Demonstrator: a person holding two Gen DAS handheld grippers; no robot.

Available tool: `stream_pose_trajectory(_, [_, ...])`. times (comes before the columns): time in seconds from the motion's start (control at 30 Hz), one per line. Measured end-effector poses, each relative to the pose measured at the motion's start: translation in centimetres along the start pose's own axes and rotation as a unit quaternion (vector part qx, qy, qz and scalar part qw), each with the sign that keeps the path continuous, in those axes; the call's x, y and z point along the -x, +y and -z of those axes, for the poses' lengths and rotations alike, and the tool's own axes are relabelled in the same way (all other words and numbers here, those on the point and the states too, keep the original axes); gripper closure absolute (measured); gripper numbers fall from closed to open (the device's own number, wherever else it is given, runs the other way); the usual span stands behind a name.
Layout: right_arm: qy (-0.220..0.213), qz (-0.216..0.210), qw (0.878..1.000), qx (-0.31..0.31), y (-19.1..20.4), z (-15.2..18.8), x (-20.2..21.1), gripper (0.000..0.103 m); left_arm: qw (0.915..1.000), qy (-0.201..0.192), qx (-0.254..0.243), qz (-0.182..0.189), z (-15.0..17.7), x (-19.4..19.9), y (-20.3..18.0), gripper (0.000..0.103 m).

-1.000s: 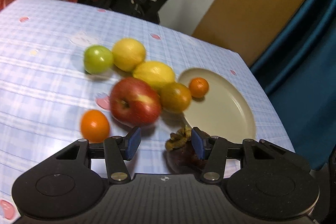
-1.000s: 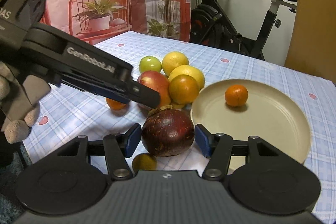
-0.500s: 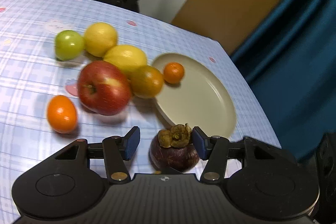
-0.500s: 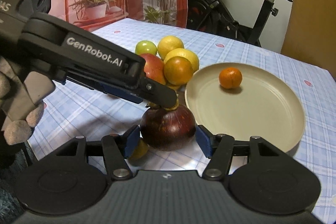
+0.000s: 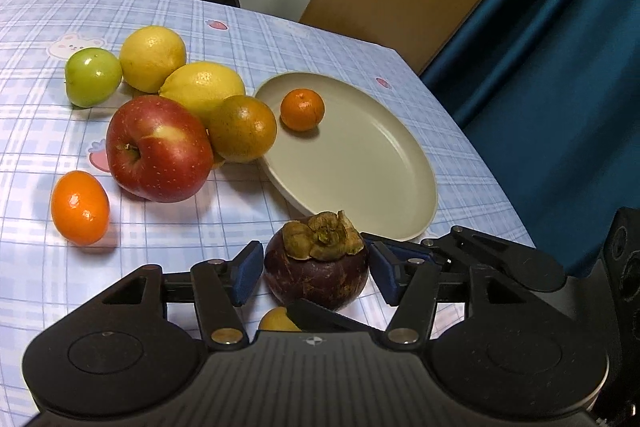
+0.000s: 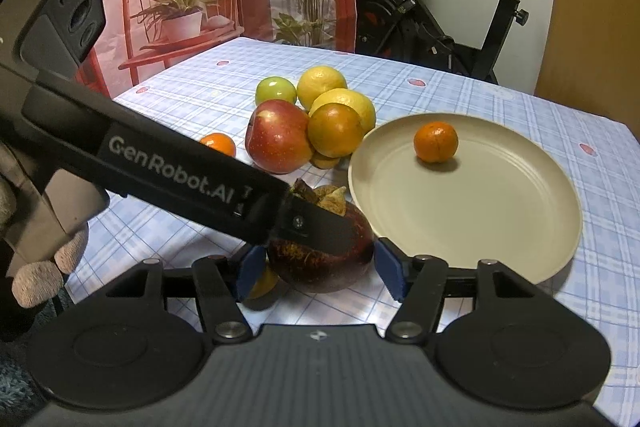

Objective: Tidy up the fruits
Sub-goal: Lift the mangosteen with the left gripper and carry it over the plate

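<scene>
A dark purple mangosteen (image 5: 316, 277) sits on the checked tablecloth just in front of the cream plate (image 5: 360, 167). My left gripper (image 5: 314, 277) is open around it, with small gaps at each pad. My right gripper (image 6: 318, 267) is open around the same mangosteen (image 6: 320, 261) from another side; its fingers also show in the left wrist view. A small orange (image 5: 302, 109) lies on the plate. A red apple (image 5: 158, 149), a brownish orange (image 5: 242, 135), two lemons (image 5: 202, 89) and a green fruit (image 5: 93, 77) cluster left of the plate. A mandarin (image 5: 79, 207) lies apart.
A small yellow fruit (image 5: 278, 321) lies under the grippers near the table's front edge. An exercise bike (image 6: 448, 23) stands behind the table. A blue curtain (image 5: 560, 67) hangs past the table's right edge.
My left gripper has swung right and come down until its open fingers flank the mangosteen. My right gripper has moved forward around the same fruit.
</scene>
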State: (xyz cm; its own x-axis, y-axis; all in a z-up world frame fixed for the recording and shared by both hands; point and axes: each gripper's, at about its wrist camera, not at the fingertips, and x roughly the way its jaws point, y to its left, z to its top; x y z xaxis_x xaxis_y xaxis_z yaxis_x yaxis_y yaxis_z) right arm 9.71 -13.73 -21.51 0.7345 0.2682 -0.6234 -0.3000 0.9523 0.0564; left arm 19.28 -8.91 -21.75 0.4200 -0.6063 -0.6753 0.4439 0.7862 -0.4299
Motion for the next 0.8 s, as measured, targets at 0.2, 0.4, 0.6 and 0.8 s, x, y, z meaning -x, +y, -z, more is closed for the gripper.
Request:
stream_pose_trajectory(0.2, [0.001,-0.002,1.0,-0.003,-0.1,0.0,0.0,0.04,0.9999,0.013,0.009,0.001,0.2,-1.1,0.0,0.038])
stream_pose_trajectory(0.4, [-0.013,-0.004,1.0,-0.006,-0.2,-0.3,0.4,0.041,0.9997,0.005,-0.014,-0.021,-0.3,-1.0,-1.0,0.039])
stream_pose_trajectory(0.6, [-0.045,0.005,0.999,-0.01,-0.5,-1.4,1.4,0.041,0.9979,-0.021,-0.052,-0.033,-1.7,-0.3,-2.5,0.039])
stream_pose_trajectory(0.8, [-0.057,0.011,0.998,-0.017,-1.2,-1.9,2.0,0.041,0.9967,-0.026,-0.068,-0.036,-2.6,-0.8,-3.3,0.039])
